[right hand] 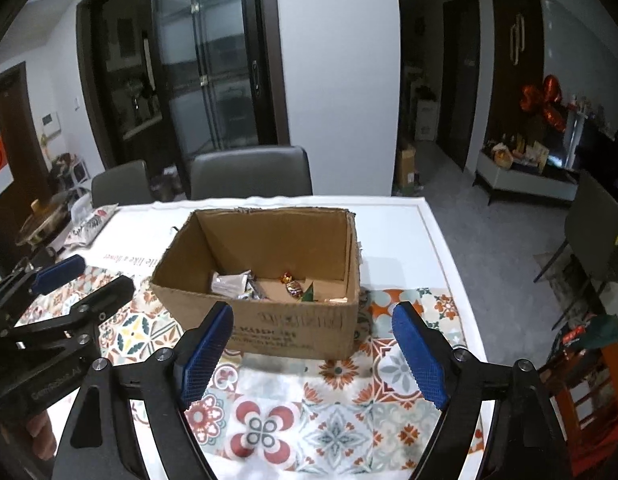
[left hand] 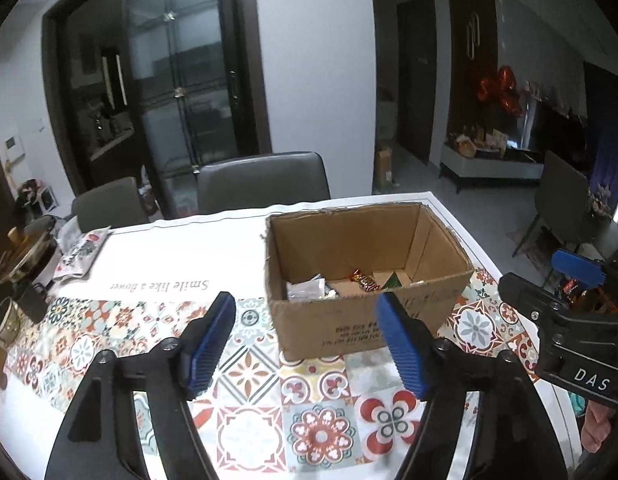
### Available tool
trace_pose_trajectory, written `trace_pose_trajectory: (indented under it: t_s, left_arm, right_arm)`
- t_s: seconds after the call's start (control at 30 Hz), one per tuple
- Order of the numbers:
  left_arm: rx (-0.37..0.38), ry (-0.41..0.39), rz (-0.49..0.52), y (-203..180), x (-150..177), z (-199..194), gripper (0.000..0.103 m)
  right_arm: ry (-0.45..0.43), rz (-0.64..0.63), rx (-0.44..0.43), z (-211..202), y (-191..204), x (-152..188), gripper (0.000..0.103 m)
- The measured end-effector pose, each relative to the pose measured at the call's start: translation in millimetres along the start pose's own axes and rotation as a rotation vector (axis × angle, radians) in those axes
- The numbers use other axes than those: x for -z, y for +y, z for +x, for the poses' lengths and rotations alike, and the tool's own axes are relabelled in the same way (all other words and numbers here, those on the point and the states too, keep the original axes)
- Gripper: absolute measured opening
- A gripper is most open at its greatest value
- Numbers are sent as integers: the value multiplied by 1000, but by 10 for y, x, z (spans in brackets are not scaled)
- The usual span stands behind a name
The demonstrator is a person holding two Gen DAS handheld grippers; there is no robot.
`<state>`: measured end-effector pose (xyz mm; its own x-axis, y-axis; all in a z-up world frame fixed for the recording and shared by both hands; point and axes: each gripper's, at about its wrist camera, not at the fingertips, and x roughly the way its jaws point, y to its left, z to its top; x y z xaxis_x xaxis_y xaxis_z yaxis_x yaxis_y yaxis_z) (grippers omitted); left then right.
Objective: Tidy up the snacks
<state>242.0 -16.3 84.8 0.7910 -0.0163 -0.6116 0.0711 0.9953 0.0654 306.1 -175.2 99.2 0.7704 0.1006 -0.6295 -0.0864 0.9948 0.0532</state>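
Note:
An open cardboard box [left hand: 349,240] stands on the patterned tablecloth; it also shows in the right wrist view [right hand: 277,240]. Inside lie silver packets [left hand: 309,290] [right hand: 231,284], a red-gold wrapped candy [left hand: 365,280] [right hand: 293,286] and a green wrapper [left hand: 393,280] [right hand: 309,294]. My left gripper [left hand: 309,344] is open and empty, just in front of the box's near wall. My right gripper [right hand: 313,352] is open and empty, also in front of the box. Each gripper shows at the edge of the other's view: the right one [left hand: 565,280] and the left one [right hand: 75,284].
A white snack bag [left hand: 83,254] [right hand: 91,222] lies at the table's far left beside a pot [left hand: 25,252] and mugs [left hand: 7,320]. Two grey chairs [left hand: 265,182] stand behind the table. The table's right edge [right hand: 441,240] drops to the floor. A chair holding items [right hand: 589,360] stands at the right.

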Motion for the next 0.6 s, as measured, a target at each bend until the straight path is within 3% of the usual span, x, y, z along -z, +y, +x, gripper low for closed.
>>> trace_pose_trajectory:
  t_s: [0.2,0.6]
  left_arm:
    - [-15,-47,-25,51,315,-305,91]
    - [-17,-111,-33,33,806,-798,98]
  right_arm:
    - [-83,-33,12,-306,84,264,84]
    - [-121,-5,-10,-643,81,755,86]
